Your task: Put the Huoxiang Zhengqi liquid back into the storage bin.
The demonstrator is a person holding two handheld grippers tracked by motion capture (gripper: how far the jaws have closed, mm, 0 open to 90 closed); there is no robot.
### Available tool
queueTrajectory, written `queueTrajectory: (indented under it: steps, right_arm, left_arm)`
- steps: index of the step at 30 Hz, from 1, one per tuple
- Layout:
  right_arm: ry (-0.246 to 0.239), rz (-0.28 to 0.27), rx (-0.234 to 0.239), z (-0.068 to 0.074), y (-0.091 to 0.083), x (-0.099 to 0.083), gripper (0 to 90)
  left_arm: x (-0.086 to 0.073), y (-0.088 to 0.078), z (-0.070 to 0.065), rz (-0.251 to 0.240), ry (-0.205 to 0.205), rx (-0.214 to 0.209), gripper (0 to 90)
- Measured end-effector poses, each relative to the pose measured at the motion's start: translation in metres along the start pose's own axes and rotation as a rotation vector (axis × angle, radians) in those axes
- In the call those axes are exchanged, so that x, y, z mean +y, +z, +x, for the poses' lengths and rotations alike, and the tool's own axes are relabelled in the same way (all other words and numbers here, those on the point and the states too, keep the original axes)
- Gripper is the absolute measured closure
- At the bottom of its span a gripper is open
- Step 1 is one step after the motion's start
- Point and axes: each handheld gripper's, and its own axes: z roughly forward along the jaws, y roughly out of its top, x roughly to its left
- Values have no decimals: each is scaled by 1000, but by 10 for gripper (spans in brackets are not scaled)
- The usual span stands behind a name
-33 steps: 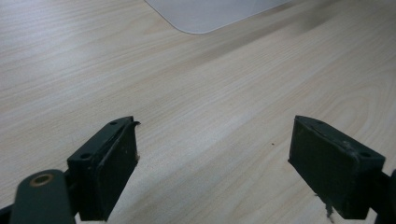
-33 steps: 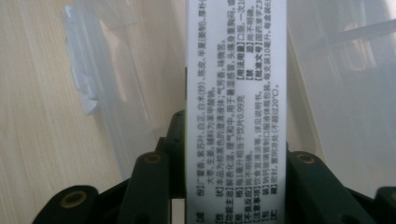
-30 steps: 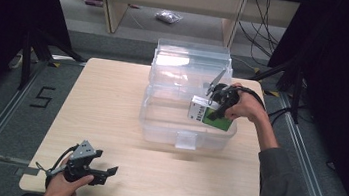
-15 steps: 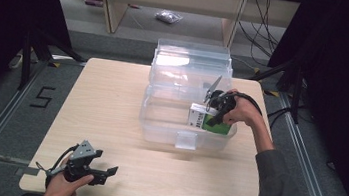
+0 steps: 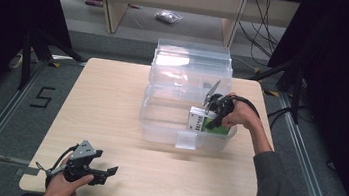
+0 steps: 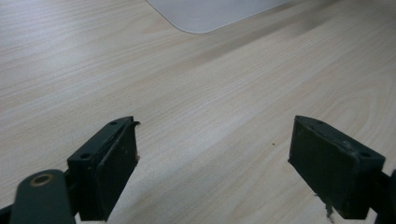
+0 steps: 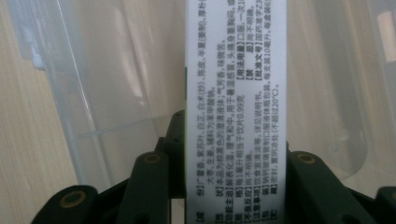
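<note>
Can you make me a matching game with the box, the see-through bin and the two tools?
Things:
1. white and green box
2. clear plastic bin
3. left tool
4. right tool

States:
A. open, with nothing between its jaws, low over the wooden table
B. stands on the table with its lid up
C. shut on the box
D. held inside the bin

Pairs: 1-D, 2-B, 3-A, 4-C
</note>
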Motion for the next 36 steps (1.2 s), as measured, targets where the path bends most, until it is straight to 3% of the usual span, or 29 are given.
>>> queueTrajectory:
  steps: [6, 10, 12, 17, 18, 21, 23, 36]
  right_arm:
    - [4, 14, -8, -1, 2, 0, 649]
    - [-26, 9, -2, -3, 5, 1, 649]
    - [-4, 20, 1, -2, 6, 1, 649]
    - [-12, 23, -3, -2, 9, 1, 649]
    - [-29, 23, 2, -4, 10, 2, 649]
    - [-7, 24, 7, -3, 11, 1, 648]
    - [-27, 25, 2, -5, 12, 2, 649]
    - [6, 45, -5, -6, 14, 0, 644]
  left_arm:
    - [0, -1, 0, 0, 4, 0, 147]
    - [0, 0, 0, -3, 2, -1, 147]
    - [0, -1, 0, 0, 5, 0, 147]
    - [0, -1, 0, -1, 2, 1, 147]
    - [0, -1, 0, 2, 5, 1, 147]
    - [0, -1, 0, 2, 5, 1, 147]
    - [0, -1, 1, 1, 5, 0, 147]
    - [0, -1, 0, -4, 3, 3, 147]
